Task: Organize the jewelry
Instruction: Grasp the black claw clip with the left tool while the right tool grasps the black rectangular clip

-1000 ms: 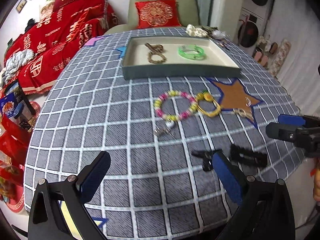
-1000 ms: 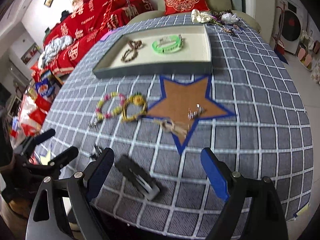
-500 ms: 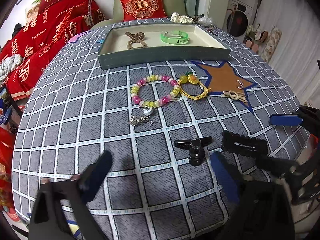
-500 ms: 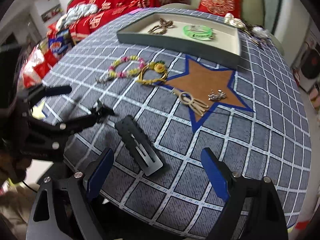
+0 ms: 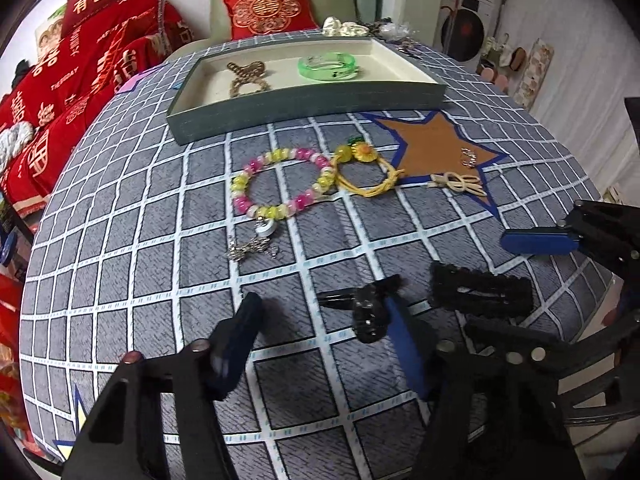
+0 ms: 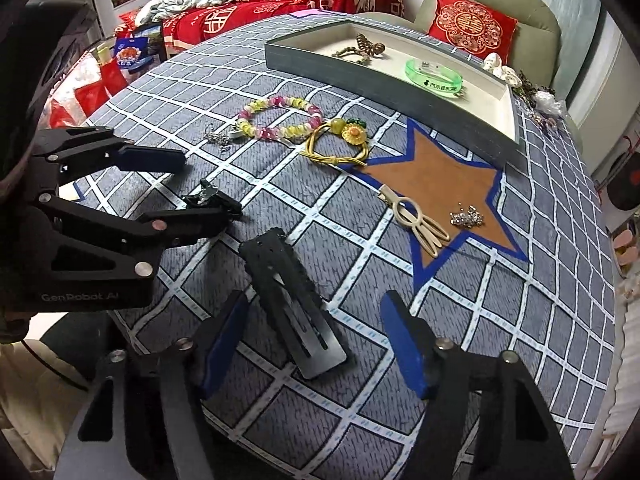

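Observation:
My left gripper [image 5: 320, 312] is open, low over the cloth; its right finger lies beside a small black clip [image 5: 366, 308], also in the right wrist view [image 6: 210, 198]. My right gripper [image 6: 312, 320] is open around the near end of a long black hair clip [image 6: 294, 304], which shows in the left wrist view [image 5: 480, 288]. On the cloth lie a pink-yellow bead bracelet [image 5: 280, 188], a yellow cord bracelet [image 5: 364, 172], a silver charm [image 5: 252, 246], a beige clip [image 6: 416, 220] and a silver earring [image 6: 466, 216]. The grey tray [image 5: 304, 100] holds a brown bracelet [image 5: 246, 74] and a green bangle [image 5: 328, 66].
The round table has a grey checked cloth with a brown star patch [image 5: 436, 140]. More jewelry is heaped behind the tray [image 5: 360, 28]. A green armchair with a red cushion [image 5: 268, 6] and a red-covered sofa [image 5: 80, 64] stand beyond. The table edge is close on my side.
Both grippers moved forward and down toward the black clips. The left now straddles the cloth beside the small clip; the right now brackets the long clip's end.

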{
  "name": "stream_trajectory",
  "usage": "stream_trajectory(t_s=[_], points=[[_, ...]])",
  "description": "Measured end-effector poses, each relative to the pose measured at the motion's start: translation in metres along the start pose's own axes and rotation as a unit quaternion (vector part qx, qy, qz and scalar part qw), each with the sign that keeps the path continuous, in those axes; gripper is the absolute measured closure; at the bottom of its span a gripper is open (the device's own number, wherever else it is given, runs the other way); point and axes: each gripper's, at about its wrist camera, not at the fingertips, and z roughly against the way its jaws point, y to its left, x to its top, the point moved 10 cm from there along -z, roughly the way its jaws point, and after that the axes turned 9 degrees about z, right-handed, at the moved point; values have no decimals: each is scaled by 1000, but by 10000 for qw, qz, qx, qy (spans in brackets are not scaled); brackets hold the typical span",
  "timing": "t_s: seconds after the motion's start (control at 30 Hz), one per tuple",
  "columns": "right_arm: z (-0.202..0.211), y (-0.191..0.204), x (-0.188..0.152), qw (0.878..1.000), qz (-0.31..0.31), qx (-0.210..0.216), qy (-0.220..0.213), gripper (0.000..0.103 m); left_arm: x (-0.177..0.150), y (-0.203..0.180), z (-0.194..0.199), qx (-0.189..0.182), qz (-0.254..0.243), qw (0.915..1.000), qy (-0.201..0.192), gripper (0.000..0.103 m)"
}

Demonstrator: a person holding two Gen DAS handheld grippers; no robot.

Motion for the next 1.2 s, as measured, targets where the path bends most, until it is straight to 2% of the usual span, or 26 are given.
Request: stream_trajectory(t_s=[0.1,0.17,0.23,0.27,0.3,0.33,0.37,0.57,0.8,1.2], points=[[1,4,1,10000,38,8,7,42,-1,-2,1,-36,4,10000,9,42],[1,6,1,10000,51,7,31,46,-1,-3,3,-59,-2,10000,13,57],[1,8,2,10000,34,8,68,50,-1,-5,4,-116,-2,9999,42,63],[1,8,2,10000,13,2,88,51,-2,-5,5,-148,-1,9999,44,76],[2,8,2,9999,-18,-2,111,53,-2,-6,5,-167,-7,9998,50,78],[2,8,2,9999,-68,-31,136,57,-2,-6,6,-188,5,9998,54,78],[3,7,2,9998,-133,-53,152,65,-2,-6,6,-211,31,9998,60,78],[5,0,-2,9985,-459,-195,236,66,-5,-3,11,-285,150,9995,42,78],[16,-13,-5,9939,-1105,2,42,66,-2,2,23,-306,207,9993,-87,78],[33,-54,-7,9754,-2179,170,-289,66,25,12,48,-342,355,9981,-376,78]])
